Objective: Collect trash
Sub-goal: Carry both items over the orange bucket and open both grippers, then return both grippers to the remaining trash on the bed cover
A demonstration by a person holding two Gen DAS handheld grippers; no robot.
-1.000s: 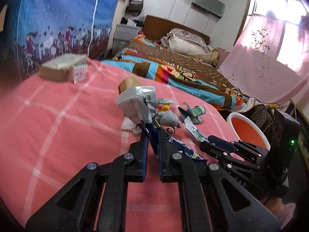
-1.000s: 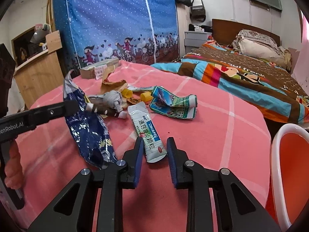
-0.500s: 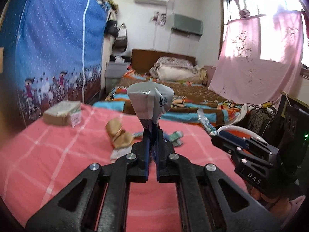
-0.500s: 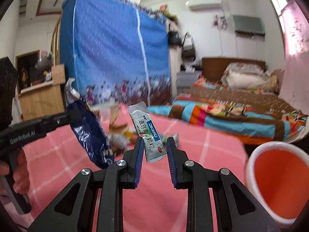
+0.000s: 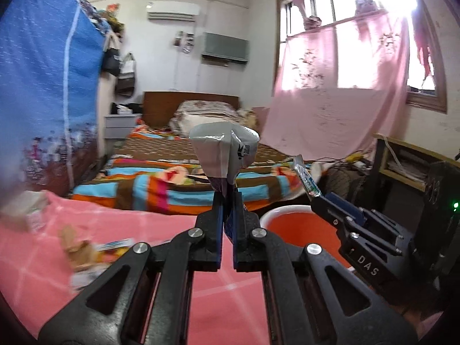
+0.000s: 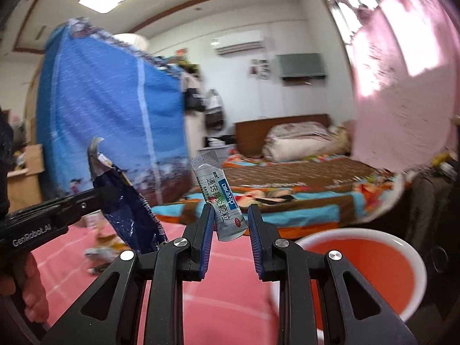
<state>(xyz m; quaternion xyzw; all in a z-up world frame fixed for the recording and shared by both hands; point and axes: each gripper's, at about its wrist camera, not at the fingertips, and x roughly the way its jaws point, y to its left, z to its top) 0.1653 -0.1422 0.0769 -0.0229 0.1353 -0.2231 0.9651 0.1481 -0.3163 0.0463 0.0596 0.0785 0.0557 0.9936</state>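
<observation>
My left gripper [image 5: 227,198] is shut on a crumpled dark blue and silver snack bag [image 5: 224,152], which stands up from its tips in mid-air. In the right wrist view that bag [image 6: 129,215] hangs from the left gripper [image 6: 95,198] at the left. My right gripper [image 6: 230,211] is shut on a small white sachet [image 6: 221,201] with a blue label, lifted off the table. From the left wrist, the right gripper [image 5: 325,198] and the sachet [image 5: 306,179] show above the near rim of the orange bin [image 5: 299,221]. The bin [image 6: 345,233] lies low and to the right.
More trash lies blurred on the pink checked tablecloth [image 5: 161,224] at the left [image 5: 83,247], next to a cardboard box [image 5: 26,210]. A bed [image 5: 201,172] with a striped cover stands beyond the table. A person's hand [image 6: 31,287] holds the left gripper's handle.
Both grippers rose off the table with the bag and the sachet and swung right. The trash pile slid to the left and the orange bin came into fuller view.
</observation>
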